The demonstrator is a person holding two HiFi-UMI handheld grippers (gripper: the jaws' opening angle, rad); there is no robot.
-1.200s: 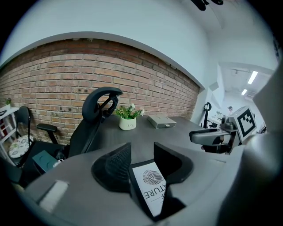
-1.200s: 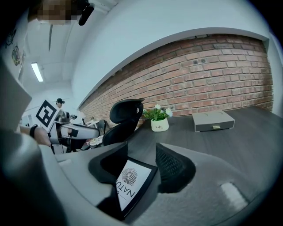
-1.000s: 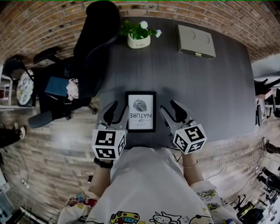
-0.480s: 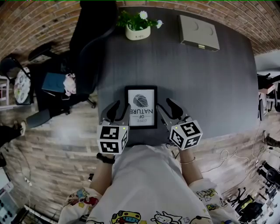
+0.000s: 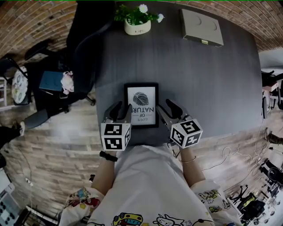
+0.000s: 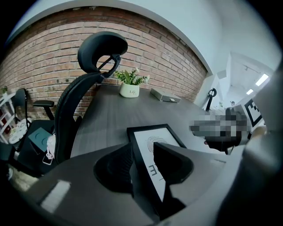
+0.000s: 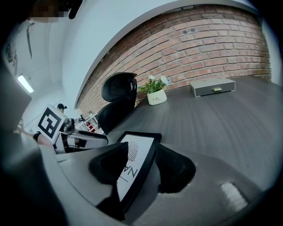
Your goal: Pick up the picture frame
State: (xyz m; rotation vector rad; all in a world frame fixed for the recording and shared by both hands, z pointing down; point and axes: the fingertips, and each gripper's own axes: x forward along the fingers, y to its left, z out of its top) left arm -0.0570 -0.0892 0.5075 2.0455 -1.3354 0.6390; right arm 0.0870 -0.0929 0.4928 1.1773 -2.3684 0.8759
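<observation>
The frame point(image 5: 141, 105) is black-edged, white inside with a dark swirl. The table point(image 5: 212, 88) is dark grey wood grain, the wall point(image 5: 31, 17) at upper left red-brown brick, the plant point(image 5: 128, 13) green with white blooms.

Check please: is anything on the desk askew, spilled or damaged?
Nothing is spilled or broken. Only the frame looks odd: its print reads upside down in the head view, with the left gripper and right gripper clamped on its sides.

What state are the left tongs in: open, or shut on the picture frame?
Shut on the picture frame: the left gripper view shows the left tongs clamping its edge between both jaws.
</observation>
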